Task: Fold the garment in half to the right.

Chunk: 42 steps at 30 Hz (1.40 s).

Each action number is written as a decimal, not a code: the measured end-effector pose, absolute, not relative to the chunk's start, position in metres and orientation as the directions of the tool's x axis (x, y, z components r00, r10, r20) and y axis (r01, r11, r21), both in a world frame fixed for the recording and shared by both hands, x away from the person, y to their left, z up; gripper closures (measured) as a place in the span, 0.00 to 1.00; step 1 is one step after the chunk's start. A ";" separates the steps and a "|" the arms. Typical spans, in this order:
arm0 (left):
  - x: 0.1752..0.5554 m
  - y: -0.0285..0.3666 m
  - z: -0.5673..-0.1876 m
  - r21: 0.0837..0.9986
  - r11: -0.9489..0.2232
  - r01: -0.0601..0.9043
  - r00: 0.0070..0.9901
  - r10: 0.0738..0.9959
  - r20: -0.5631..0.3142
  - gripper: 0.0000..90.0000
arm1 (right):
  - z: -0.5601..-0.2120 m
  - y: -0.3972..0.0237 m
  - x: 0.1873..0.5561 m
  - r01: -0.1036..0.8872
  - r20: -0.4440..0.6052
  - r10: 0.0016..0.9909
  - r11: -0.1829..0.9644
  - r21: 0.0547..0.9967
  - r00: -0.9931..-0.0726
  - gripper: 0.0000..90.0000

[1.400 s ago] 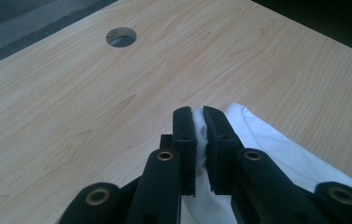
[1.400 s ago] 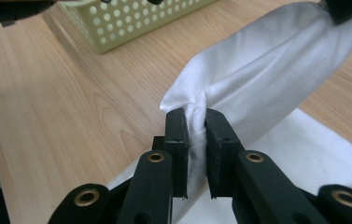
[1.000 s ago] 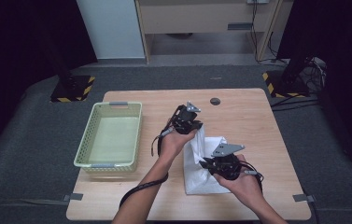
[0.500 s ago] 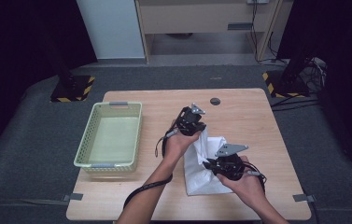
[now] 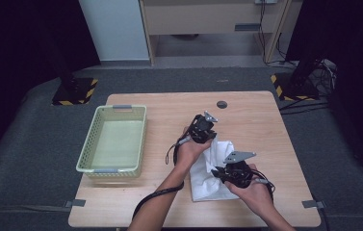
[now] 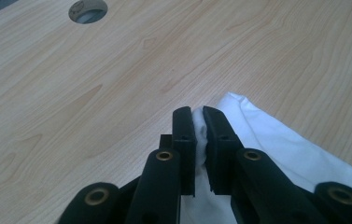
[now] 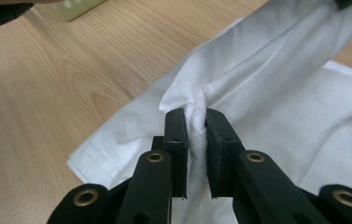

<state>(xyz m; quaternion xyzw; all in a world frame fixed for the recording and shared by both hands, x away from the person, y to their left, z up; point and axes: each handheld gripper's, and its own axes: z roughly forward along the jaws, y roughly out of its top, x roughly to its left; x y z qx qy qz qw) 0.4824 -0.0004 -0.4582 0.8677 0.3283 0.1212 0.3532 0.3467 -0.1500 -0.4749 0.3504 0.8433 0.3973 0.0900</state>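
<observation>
cloth [image 5: 207, 171] pinched in both grippers' jaws on table [image 5: 256, 120].

No text, label, brand or number can be read anywhere. The one sign-like marking is yellow-and-black hazard striping on two floor bases [image 5: 73, 94] beyond the bench [image 5: 164, 108], at eleven and one o'clock.

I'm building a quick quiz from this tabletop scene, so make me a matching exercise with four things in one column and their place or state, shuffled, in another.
Things:
1. white cloth
2. green basket
3. round hole
4. left hand-held gripper

Places or states:
A. in the tabletop near the far edge
B. empty, on the table's left side
C. shut on a pinch of fabric
D. gripped at two spots, partly lying on the table

Pairs: 1-D, 2-B, 3-A, 4-C
</observation>
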 end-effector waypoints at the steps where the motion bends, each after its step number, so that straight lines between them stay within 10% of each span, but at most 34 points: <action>1: 0.483 -0.001 -0.460 0.692 -0.535 0.485 0.755 0.655 -0.022 0.94 | -0.476 -0.151 0.347 0.523 0.129 0.665 0.437 0.732 -0.736 0.89; 12: 0.467 0.006 -0.453 0.739 -0.480 0.472 0.724 0.689 -0.015 0.53 | -0.490 -0.159 0.351 0.556 0.125 0.693 0.443 0.703 -0.710 0.86; 42: 0.416 0.066 -0.468 0.764 -0.458 0.455 0.717 0.697 -0.010 0.46 | -0.479 -0.204 0.331 0.590 0.090 0.751 0.432 0.682 -0.654 0.56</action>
